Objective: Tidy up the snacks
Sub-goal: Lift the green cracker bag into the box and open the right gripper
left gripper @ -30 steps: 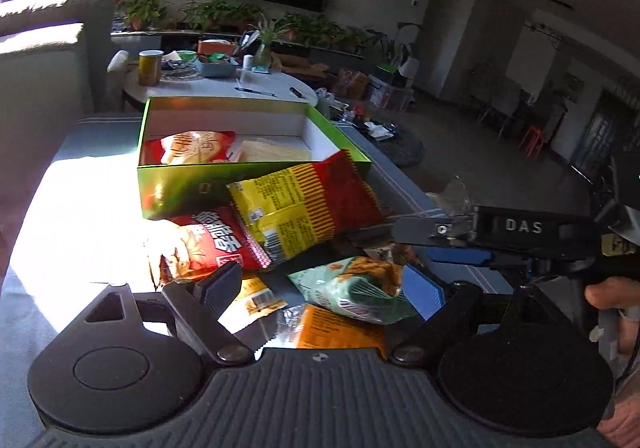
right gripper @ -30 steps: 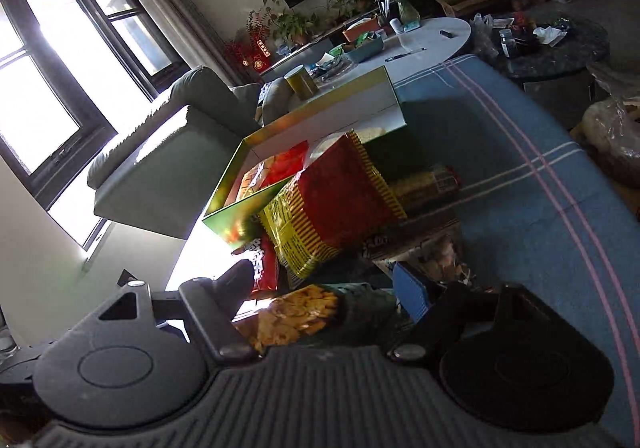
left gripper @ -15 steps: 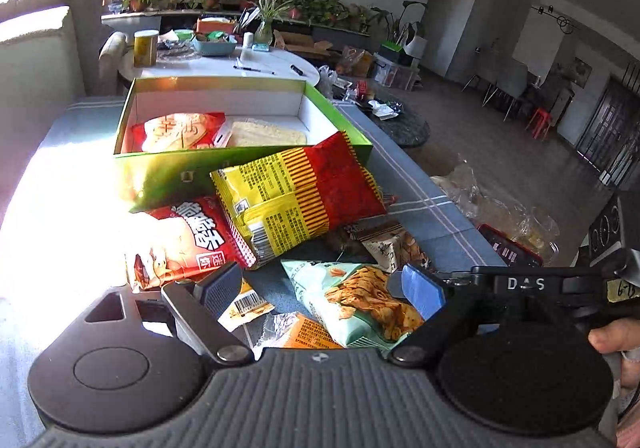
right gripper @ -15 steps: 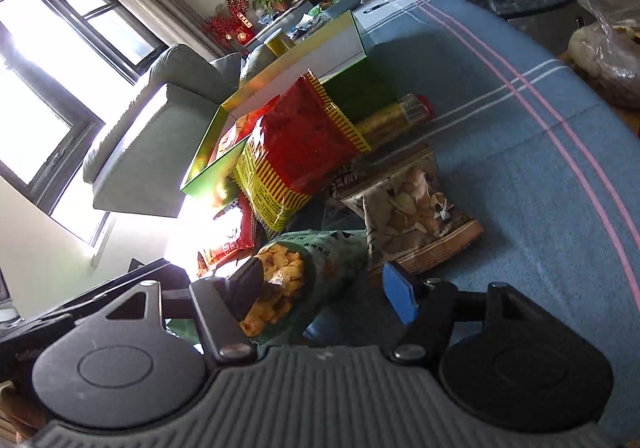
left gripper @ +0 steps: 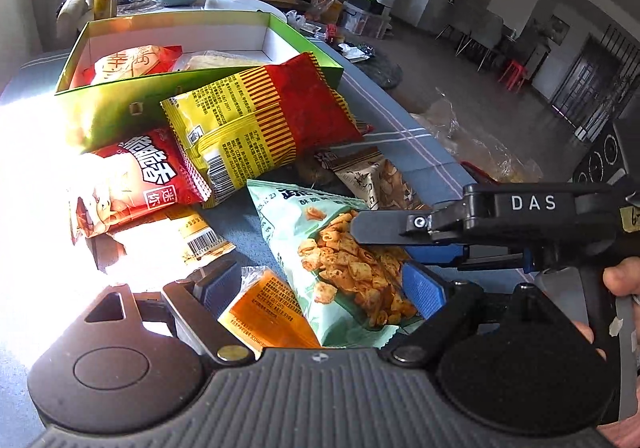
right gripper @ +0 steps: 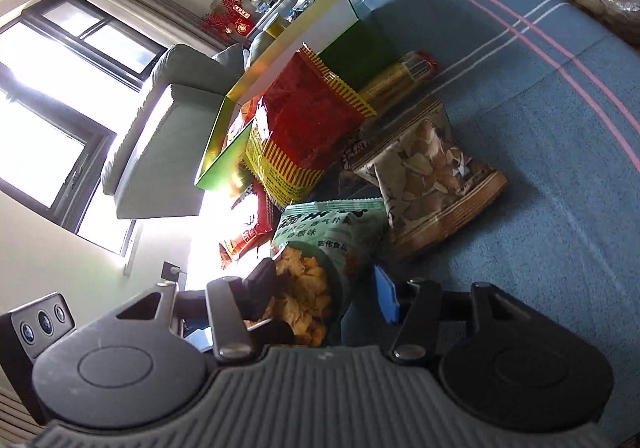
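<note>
A green box [left gripper: 120,116] holds a red-and-white bag [left gripper: 132,62] and a pale packet. In front lie loose snacks: a yellow-red bag [left gripper: 260,120], a red bag [left gripper: 136,176], a brown nut bag [left gripper: 380,180], an orange packet [left gripper: 264,312] and a mint-green crisp bag [left gripper: 332,248]. My left gripper [left gripper: 320,288] is open around the orange packet and the mint bag's lower end. My right gripper [right gripper: 324,296] is open, its jaws either side of the mint bag [right gripper: 320,248]. Its finger [left gripper: 384,226] reaches in from the right over that bag.
The snacks lie on a blue cloth with pink and white stripes [right gripper: 560,96]. A grey sofa [right gripper: 160,128] stands beyond the box. A white table [left gripper: 192,2] with cups and plants is behind. A clear plastic bag [left gripper: 480,144] lies off the right edge.
Both grippers have pulled back and lowered towards the near snacks. The right gripper has moved in around the mint-green bag, which now fills more of both views.
</note>
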The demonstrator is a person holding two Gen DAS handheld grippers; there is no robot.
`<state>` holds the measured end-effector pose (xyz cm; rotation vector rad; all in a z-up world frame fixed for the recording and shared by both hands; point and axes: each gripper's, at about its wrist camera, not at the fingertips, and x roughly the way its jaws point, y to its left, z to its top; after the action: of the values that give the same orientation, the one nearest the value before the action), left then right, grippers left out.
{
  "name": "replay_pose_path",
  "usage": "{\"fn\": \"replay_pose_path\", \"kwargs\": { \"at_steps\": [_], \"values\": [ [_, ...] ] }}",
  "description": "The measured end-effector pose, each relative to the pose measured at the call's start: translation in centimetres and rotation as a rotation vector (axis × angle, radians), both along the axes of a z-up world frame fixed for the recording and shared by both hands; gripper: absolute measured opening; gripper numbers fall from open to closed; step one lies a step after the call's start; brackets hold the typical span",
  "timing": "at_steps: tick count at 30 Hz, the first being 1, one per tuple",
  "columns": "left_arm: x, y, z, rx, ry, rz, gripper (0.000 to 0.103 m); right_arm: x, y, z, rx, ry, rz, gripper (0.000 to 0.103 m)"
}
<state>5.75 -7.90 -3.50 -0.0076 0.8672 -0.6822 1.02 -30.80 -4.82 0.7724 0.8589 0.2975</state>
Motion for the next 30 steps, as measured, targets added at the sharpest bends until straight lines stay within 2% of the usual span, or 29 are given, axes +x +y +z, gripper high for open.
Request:
{"fn": "replay_pose_path", "kwargs": {
  "at_steps": [5,8,12,16,20,30],
  "values": [
    [-0.7,-1.7,-0.2,0.044,-0.062,-0.052,0.085,0.8,1.4,-0.1,-0.026,0.005,0.033,0.076],
    [-1.5,-2.5,0.1,0.07,-0.117,-0.073,0.083,0.8,1.8,0.4,-0.032,-0.014,0.037,0.071],
    [-2.4,-2.1,2.2,0.03,-0.183,-0.081,0.083,-0.2,1.8,2.6,-0.051,-0.1,0.046,0.069],
    [-3.4,-2.0,4.8,0.013,-0.288,-0.081,0.083,-0.9,1.6,5.4,-0.06,-0.196,0.047,0.069],
    [-3.2,-1.9,6.5,0.001,-0.355,-0.08,0.083,-0.5,1.3,7.2,-0.051,-0.247,0.052,0.069],
    [1.2,-1.6,8.1,-0.015,-0.389,-0.023,0.083,4.2,2.3,8.8,-0.084,-0.288,0.082,0.069]
  ]
}}
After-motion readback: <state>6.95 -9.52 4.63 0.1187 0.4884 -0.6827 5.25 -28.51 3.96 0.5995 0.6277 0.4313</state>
